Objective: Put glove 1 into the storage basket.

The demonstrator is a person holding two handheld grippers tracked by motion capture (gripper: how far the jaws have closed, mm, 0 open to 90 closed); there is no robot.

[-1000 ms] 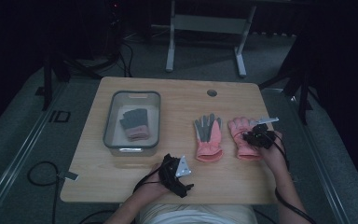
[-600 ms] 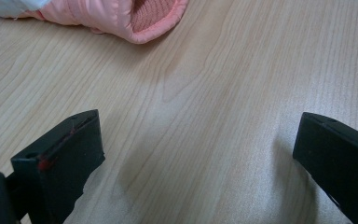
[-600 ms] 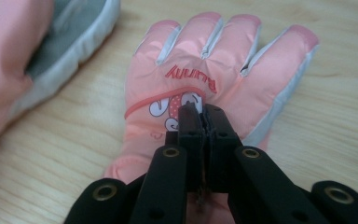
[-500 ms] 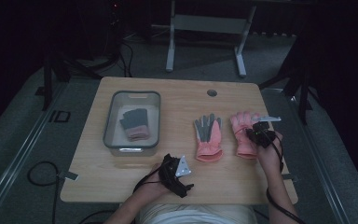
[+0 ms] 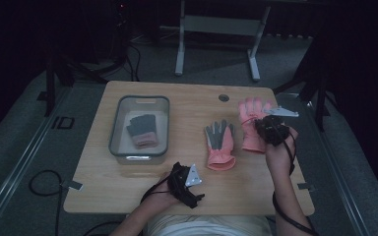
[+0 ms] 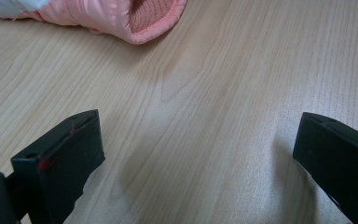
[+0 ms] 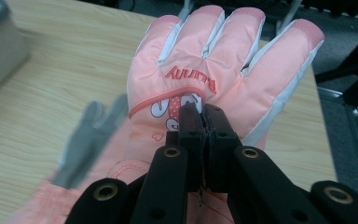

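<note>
Right hand-held gripper (image 7: pixel 204 122) has just clamped its jaws on the pink glove (image 7: pixel 223 79) & lifted it off the desk (image 5: pixel 187 105) vs a sec ago — pick looks secured imo. Left hand-held gripper (image 6: pixel 193 158) sits spread, idle — 2nd glove (image 5: pixel 220 145) flat nearby, bin (image 5: pixel 139 101) probably next.

High view: fixed camera above the person's edge of the table (image 5: pixel 128 191), facing forward and down, taking in the whole tabletop and floor beyond. Left gripper view: set low, very near the wood, looking along 2 wide-set jaws toward a glove (image 6: pixel 135 18). Right gripper view: close above a second glove (image 7: pixel 214 79), facing the far edge. All 3 views share the tabletop around the gloves.
</note>
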